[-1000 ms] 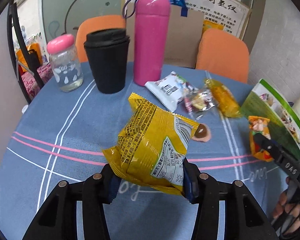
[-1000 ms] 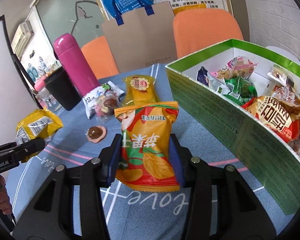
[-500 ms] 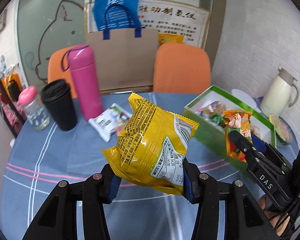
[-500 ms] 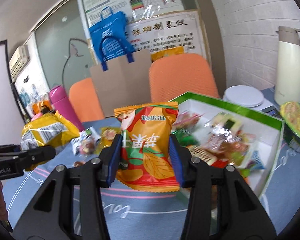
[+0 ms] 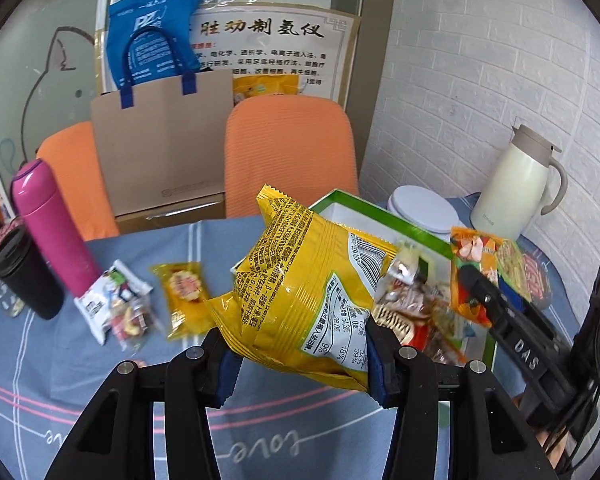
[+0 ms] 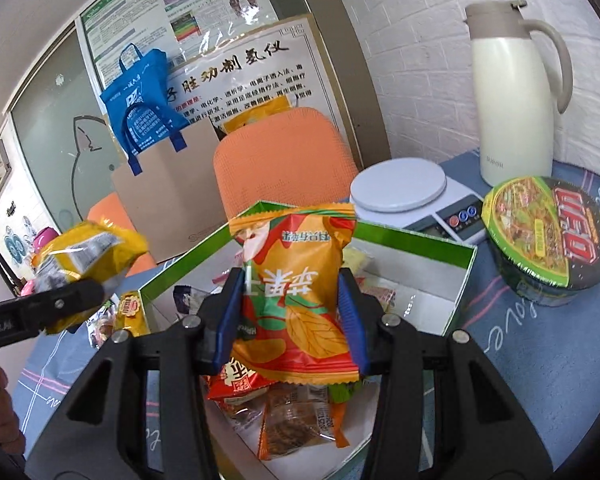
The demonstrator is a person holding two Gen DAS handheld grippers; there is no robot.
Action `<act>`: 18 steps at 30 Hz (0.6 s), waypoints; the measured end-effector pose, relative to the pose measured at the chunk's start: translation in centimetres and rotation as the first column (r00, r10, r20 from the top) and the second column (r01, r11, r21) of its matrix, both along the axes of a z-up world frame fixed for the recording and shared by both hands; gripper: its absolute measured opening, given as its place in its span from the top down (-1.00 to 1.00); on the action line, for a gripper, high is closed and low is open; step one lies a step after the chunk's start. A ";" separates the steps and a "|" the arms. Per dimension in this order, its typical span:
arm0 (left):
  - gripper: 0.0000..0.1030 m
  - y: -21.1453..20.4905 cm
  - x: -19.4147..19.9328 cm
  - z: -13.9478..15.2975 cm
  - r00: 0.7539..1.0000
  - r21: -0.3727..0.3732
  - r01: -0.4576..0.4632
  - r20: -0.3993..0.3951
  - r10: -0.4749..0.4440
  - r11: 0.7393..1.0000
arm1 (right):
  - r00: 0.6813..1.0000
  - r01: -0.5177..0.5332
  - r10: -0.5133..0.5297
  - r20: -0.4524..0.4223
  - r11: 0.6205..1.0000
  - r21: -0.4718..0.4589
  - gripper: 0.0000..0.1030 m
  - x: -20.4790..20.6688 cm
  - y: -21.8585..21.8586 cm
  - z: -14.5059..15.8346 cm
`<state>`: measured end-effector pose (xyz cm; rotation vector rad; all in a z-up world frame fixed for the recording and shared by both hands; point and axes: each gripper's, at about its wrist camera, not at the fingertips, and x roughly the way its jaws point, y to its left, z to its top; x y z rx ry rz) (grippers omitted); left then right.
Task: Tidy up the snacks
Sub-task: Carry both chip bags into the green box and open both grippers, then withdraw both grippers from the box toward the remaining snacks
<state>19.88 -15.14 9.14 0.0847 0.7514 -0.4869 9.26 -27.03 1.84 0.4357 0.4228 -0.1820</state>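
Note:
My left gripper is shut on a yellow snack bag, held in the air just left of the green-rimmed box. My right gripper is shut on an orange snack bag, held above the same box, which holds several wrapped snacks. From the left wrist view the right gripper with its orange bag hangs over the box. In the right wrist view the left gripper and yellow bag show at the left edge.
On the blue tablecloth lie a white snack packet and a small yellow packet. A pink flask and black cup stand left. A noodle bowl, kitchen scale and cream jug stand right.
Both grippers carried their bags to the right and upward, from over the open table to the green box. The right bag now hangs over the box's inside.

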 end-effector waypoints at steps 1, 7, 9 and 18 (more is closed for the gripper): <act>0.01 -0.5 0.3 -0.1 1.000 0.000 0.002 -0.001 -0.002 1.000 | 1.000 -0.002 0.002 -0.001 1.000 -0.006 0.07 0.0 0.0 0.0; 0.00 -3.8 2.2 -1.5 0.999 -0.006 0.010 -0.038 -0.011 1.000 | 1.000 0.023 -0.024 -0.013 0.998 -0.055 0.07 0.1 -0.1 -0.4; -0.01 -4.8 2.8 -1.9 0.999 -0.012 0.024 -0.049 -0.025 1.000 | 0.998 0.060 -0.061 -0.015 0.996 -0.065 -0.10 0.0 -0.4 -0.5; -0.79 -4.9 2.4 -2.3 1.000 -0.002 -0.020 0.018 0.020 1.000 | 0.991 0.137 -0.136 0.007 0.986 -0.090 -0.75 -0.5 -0.9 -0.6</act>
